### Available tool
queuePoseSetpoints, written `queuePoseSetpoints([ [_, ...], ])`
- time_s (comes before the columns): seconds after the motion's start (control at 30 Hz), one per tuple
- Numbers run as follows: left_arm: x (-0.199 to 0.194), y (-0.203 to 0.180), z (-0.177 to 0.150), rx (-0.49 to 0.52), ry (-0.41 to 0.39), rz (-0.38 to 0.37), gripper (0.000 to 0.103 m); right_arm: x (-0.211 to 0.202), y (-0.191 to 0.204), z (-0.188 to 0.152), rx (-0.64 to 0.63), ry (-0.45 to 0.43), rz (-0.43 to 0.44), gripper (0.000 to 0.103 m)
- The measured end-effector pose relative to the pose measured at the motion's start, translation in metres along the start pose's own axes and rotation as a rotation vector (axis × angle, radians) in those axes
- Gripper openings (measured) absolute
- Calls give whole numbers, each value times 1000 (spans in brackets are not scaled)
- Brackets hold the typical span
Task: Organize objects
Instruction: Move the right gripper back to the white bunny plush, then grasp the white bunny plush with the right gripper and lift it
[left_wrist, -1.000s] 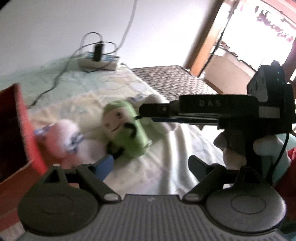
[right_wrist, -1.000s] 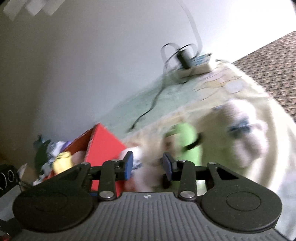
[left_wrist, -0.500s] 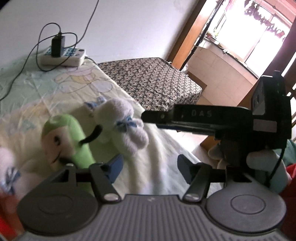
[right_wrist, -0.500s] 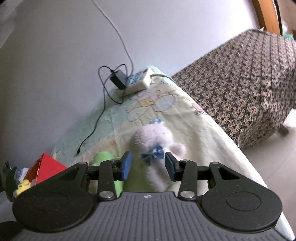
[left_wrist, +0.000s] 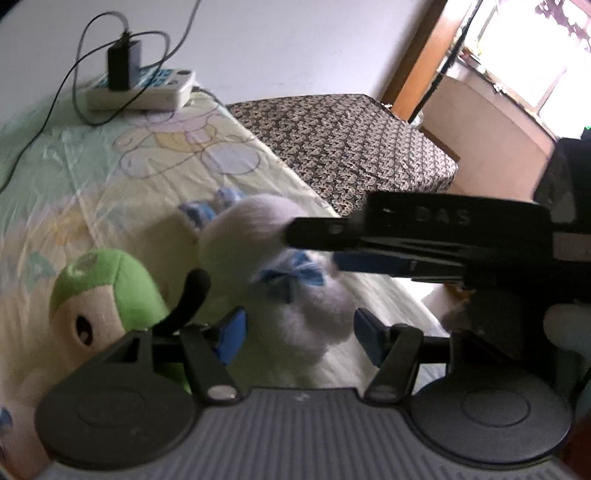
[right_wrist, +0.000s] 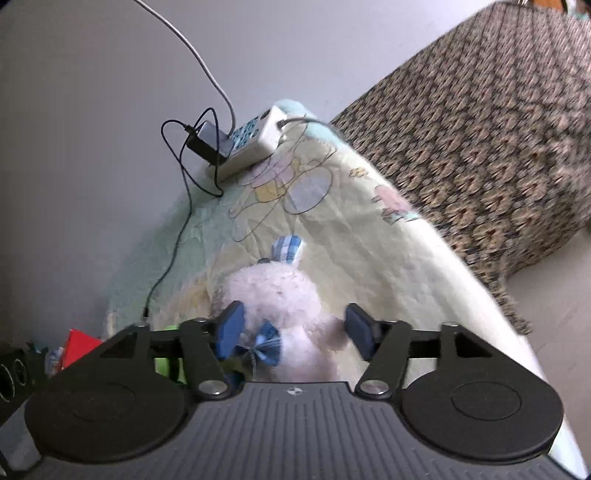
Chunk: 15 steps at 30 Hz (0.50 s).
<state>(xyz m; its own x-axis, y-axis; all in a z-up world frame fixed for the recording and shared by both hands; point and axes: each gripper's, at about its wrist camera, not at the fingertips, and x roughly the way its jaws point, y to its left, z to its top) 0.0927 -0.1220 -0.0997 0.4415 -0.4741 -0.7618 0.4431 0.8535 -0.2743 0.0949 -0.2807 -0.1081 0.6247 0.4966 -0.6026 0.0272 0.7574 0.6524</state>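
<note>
A white plush with a blue bow (left_wrist: 280, 273) lies on the pale cartoon-print sheet (left_wrist: 110, 166), near its right edge. Just left of it lies a green plush (left_wrist: 107, 284) with a black stalk. My left gripper (left_wrist: 299, 336) is open, low in front of the white plush. My right gripper (left_wrist: 314, 243) reaches in from the right over that plush. In the right wrist view the right gripper (right_wrist: 293, 328) is open, and the white plush (right_wrist: 277, 295) sits between its blue pads (right_wrist: 229, 328). Whether the pads touch it is unclear.
A white power strip (left_wrist: 144, 88) with a black charger and cables lies at the far end by the wall. A brown patterned cover (left_wrist: 343, 140) drops away on the right. A corner of a red box (right_wrist: 79, 345) shows at the far left.
Both views swung right, away from the red box and the green plush, onto the white plush. The right gripper's fingers spread wider and now straddle the white plush.
</note>
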Motion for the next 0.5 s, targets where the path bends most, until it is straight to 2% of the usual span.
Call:
queuePoseSetpoints([
  [0.2, 10, 0, 3, 20, 5, -8, 63, 20, -3, 7, 24, 65, 98, 67],
  [0.27, 10, 2, 4, 18, 7, -18, 60, 25, -4, 7, 44, 94, 147, 61],
  [0.4, 9, 1, 3, 32, 10, -13, 60, 21, -2, 7, 36, 103, 169, 53],
  [0.5, 5, 2, 3, 23, 12, -29, 58, 11, -5, 5, 57, 102, 174, 42],
])
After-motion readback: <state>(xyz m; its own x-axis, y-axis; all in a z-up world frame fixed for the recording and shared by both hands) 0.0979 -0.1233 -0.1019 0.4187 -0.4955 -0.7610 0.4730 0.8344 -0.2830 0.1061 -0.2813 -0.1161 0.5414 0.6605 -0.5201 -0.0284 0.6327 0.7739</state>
